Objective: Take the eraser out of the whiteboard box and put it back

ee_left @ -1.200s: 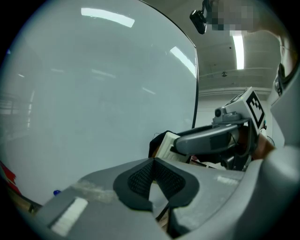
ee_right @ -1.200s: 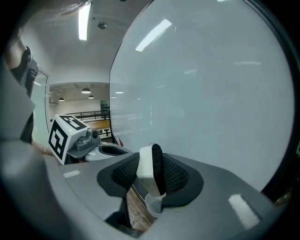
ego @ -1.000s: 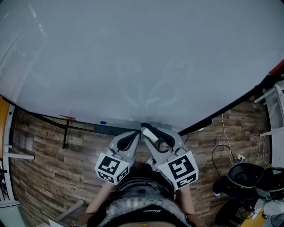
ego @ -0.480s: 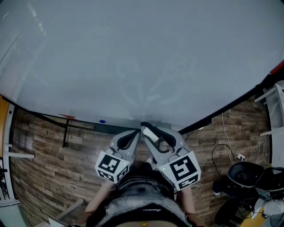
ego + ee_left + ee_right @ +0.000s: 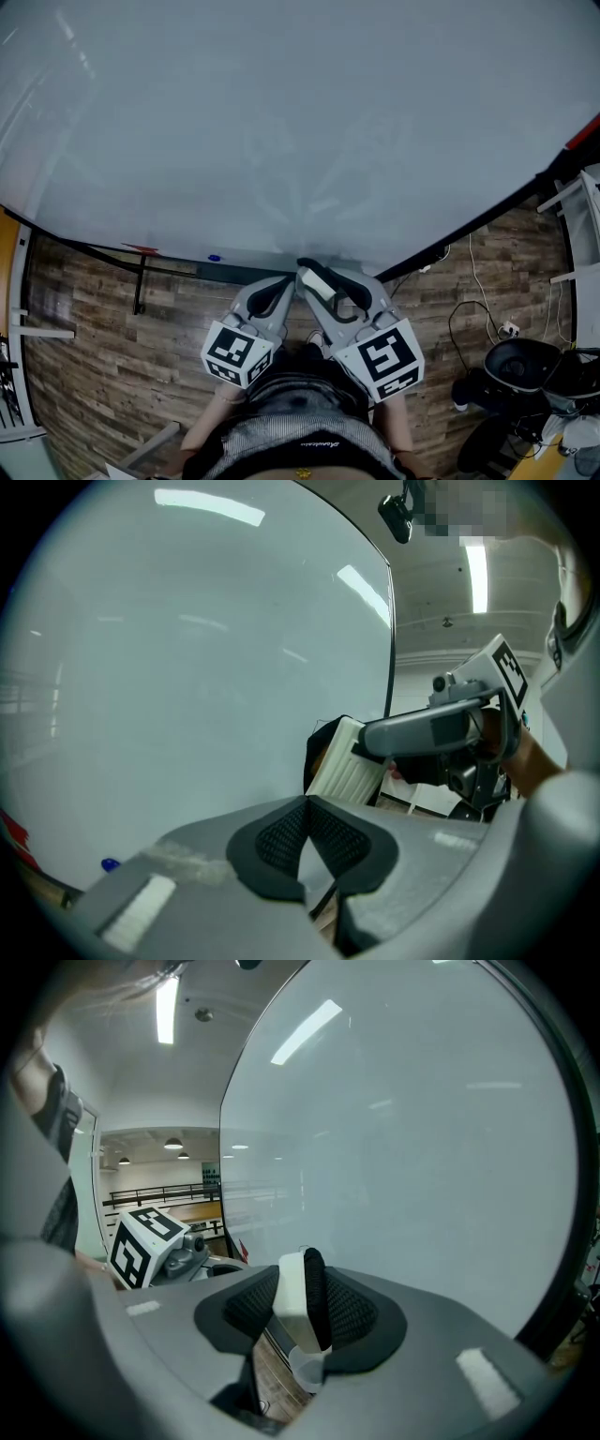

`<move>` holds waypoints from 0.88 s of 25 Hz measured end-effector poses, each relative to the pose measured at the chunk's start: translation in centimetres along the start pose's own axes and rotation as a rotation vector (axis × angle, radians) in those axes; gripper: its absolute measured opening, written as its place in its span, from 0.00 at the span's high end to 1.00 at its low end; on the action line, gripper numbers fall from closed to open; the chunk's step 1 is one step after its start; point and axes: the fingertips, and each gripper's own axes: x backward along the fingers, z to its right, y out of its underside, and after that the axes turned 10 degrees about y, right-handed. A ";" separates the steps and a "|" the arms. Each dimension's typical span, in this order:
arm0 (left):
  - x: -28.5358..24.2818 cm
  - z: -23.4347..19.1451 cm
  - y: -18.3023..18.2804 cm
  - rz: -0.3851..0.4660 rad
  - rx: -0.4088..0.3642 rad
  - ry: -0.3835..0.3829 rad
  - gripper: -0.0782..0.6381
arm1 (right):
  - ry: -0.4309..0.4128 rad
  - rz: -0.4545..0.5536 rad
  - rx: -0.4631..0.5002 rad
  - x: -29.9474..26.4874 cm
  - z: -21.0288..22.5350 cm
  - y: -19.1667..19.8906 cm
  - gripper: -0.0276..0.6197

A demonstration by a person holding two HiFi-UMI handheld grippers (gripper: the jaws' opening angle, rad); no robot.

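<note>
One eraser, white body with a black felt face, stands on edge between the pads of the right tool, which is clenched on it from both sides; it is held out of the box and close to the lower edge of the whiteboard, contact with the board not determinable. One left tool, pads pressed together at the tip with nothing between them, sits just beside the right tool, their tips nearly meeting. Two marker cubes, one on each tool, face up toward the head view. One long dark box runs under the board's lower edge, to the left of the tools, with a small blue item at its upper side. One wooden plank floor lies below. One black office chair stands well apart at the right, near a white cable.
</note>
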 end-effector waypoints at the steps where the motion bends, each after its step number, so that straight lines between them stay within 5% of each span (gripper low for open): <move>1: 0.0 0.0 0.0 0.000 0.000 0.001 0.89 | 0.000 0.002 0.001 0.0 0.0 0.0 0.72; 22: 0.0 0.0 0.3 0.002 0.009 -0.002 0.89 | -0.006 -0.018 0.000 -0.4 0.1 0.8 0.72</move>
